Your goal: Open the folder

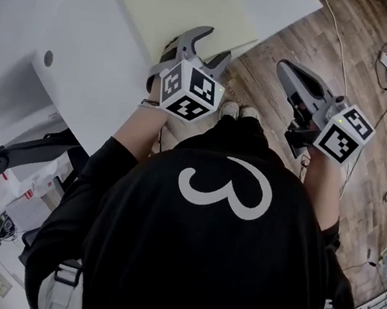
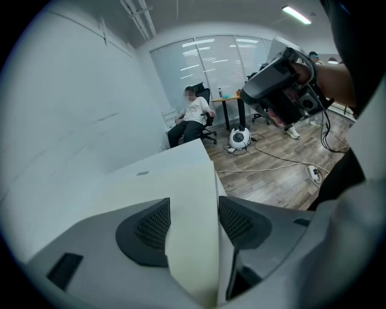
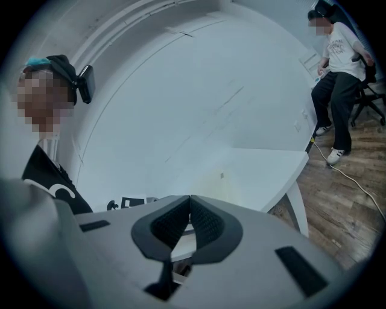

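Pale-yellow folder corner between parted jaws, left hand-held gripper.

The folder looked like matt pale-yellow card, the table smooth white, the floor wood-grain planks. The left gripper was matt grey plastic, its pads dark and dimpled.

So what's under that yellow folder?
Just the white table: the folder lies on it, shut. The bit of tabletop beneath is covered, and so is whatever is inside. Its near corner sits between the left tool's open jaws.
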Available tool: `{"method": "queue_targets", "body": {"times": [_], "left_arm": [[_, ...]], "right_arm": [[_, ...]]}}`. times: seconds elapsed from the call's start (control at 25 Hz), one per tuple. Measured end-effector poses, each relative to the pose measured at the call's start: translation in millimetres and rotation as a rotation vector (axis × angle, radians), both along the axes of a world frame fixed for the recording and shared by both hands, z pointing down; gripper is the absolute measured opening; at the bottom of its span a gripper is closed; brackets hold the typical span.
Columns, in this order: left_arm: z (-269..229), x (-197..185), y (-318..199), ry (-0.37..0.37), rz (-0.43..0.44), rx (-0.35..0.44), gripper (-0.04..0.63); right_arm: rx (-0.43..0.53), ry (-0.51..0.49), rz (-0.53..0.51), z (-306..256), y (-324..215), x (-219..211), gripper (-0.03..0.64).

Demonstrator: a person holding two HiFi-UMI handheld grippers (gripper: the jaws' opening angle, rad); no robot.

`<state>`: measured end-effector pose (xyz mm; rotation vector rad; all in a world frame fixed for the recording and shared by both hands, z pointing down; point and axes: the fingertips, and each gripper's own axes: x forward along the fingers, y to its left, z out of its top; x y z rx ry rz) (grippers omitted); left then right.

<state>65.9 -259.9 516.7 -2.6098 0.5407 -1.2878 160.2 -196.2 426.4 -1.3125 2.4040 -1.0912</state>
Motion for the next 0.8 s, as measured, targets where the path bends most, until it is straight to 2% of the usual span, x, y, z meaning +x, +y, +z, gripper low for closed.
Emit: {"method": "queue_targets", "body": {"times": [0.12,0.36,0.8], "left_arm": [[0.7,-1.0,0.0,-0.004,-0.006,0.004,0.255],[0.3,8.2,1.5,-0.005,-0.045,-0.037,0.253],[-7.0,-0.7,-4.1,0.035,-0.143,-0.107,0.232]], "right_arm": [[-0.006,-0.003,-0.026,0.6,-2.5,2.4,0.023],[-0.010,-0.015,-0.068,7.4,-5.9,21.8,0.023],[-0.060,-0.036,-0.148,37.2,-27.2,11.6,0.023]]}}
